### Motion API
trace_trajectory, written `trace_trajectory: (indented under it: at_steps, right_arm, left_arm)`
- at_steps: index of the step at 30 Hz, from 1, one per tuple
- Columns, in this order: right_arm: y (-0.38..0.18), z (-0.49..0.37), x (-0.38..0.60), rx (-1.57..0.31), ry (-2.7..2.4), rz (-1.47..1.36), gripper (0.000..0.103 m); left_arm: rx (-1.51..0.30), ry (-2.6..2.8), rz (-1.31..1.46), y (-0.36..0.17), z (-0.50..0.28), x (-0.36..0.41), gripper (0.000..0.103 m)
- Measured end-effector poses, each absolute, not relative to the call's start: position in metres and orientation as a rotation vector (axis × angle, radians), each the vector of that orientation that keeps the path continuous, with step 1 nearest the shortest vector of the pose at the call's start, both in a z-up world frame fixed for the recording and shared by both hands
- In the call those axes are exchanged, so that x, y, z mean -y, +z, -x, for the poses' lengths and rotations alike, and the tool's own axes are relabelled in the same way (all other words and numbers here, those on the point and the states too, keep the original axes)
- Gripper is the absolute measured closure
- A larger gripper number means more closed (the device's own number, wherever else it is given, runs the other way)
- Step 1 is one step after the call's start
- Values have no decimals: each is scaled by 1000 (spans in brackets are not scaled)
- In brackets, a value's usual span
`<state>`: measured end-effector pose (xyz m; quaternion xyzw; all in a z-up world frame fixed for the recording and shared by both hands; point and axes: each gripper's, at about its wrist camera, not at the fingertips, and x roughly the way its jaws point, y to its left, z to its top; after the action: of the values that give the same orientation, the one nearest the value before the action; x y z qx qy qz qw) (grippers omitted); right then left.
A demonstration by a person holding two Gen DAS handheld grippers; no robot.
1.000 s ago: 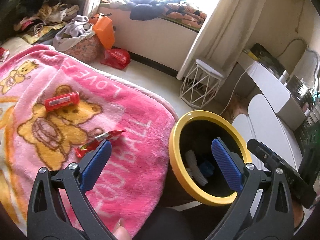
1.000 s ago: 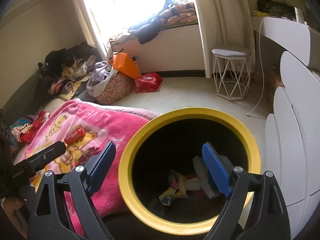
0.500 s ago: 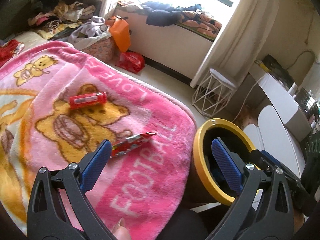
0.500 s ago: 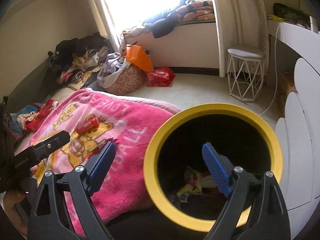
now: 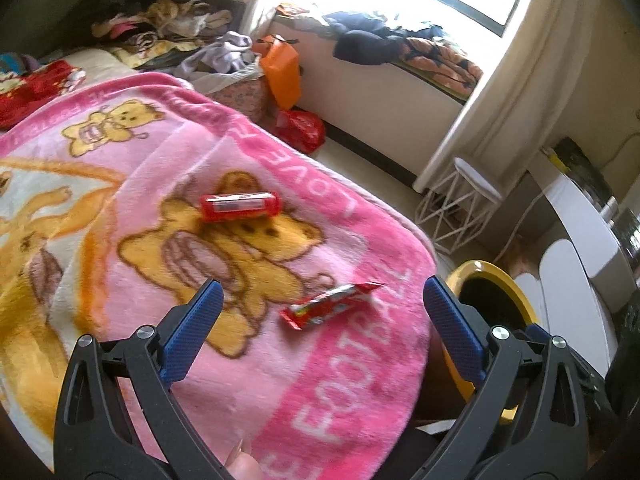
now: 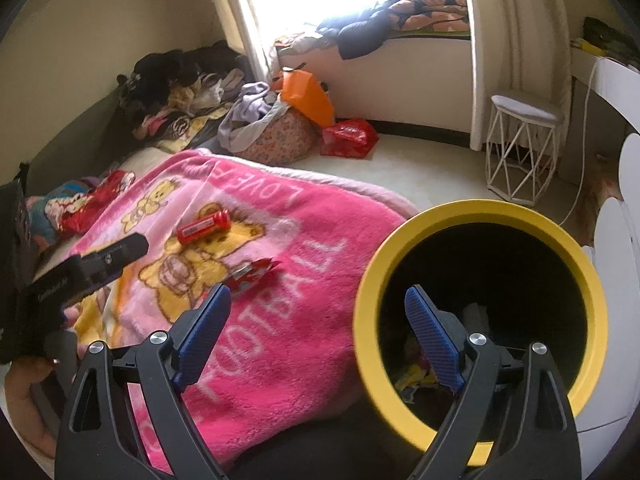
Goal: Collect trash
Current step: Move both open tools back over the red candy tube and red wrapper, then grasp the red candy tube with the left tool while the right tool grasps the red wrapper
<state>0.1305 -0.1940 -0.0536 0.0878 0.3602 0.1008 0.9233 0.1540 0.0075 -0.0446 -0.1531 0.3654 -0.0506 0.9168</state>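
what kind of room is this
Most likely a lived-in bedroom: a pink teddy-bear blanket covers what looks like a bed, clothes are heaped against the wall, and bedding lies on a curtained window ledge. A yellow-rimmed bin stands beside the bed.

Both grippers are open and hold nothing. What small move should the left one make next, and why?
Probably ease the left gripper forward and down over the wrapper. The wrapper lies flat on the blanket just ahead, between the open jaws, nearer than the red tube, and the bin stands close by.
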Motion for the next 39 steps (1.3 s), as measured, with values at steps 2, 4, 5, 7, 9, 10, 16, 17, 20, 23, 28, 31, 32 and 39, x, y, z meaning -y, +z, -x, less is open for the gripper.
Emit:
trace_trajectory:
  at_steps: [2,4,5,7,9,10,16,17,20,23,28,31,32,39]
  right_arm:
    - [-57,-134,186,-750,231,-177,17]
    - [-60,-137,178,-754,248,-175,17]
    - [-62,-138,174,-757,258,-173,17]
    - [-66,-142,166,-767,273,-168,17]
    - [-71,-148,158,-777,290,-163,17]
    - [-74,-151,153,-785,298,-156,17]
    - [-84,-168,132,-807,326,-116,17]
    - [-87,-171,130,-812,327,-112,17]
    - [-92,-179,124,-826,333,-107,17]
    - [-97,-187,118,-840,333,-108,17]
    - [-107,-202,116,-875,314,-120,17]
    - [-112,-213,115,-894,303,-143,17]
    - [-113,-216,116,-898,302,-151,17]
    - [-127,-241,112,-960,317,-215,17]
  left_arm:
    - [-755,-86,316,-48,-156,-16,11]
    - [-757,-71,314,-50,-159,-23,11]
    - [-757,-62,309,-52,-161,-27,11]
    - [-759,-47,300,-54,-165,-35,11]
    - [-763,-27,290,-58,-172,-45,11]
    - [-766,-22,288,-60,-175,-48,11]
    - [-784,0,263,-71,-199,-69,11]
    - [-787,0,254,-72,-203,-70,11]
    - [-797,-7,223,-76,-218,-72,11]
    - [-808,-16,188,-80,-233,-72,11]
    - [-845,-38,139,-91,-258,-72,11]
    - [-861,-48,130,-98,-269,-74,11]
    - [-866,-55,129,-100,-272,-74,11]
    - [-885,-114,86,-110,-296,-73,11]
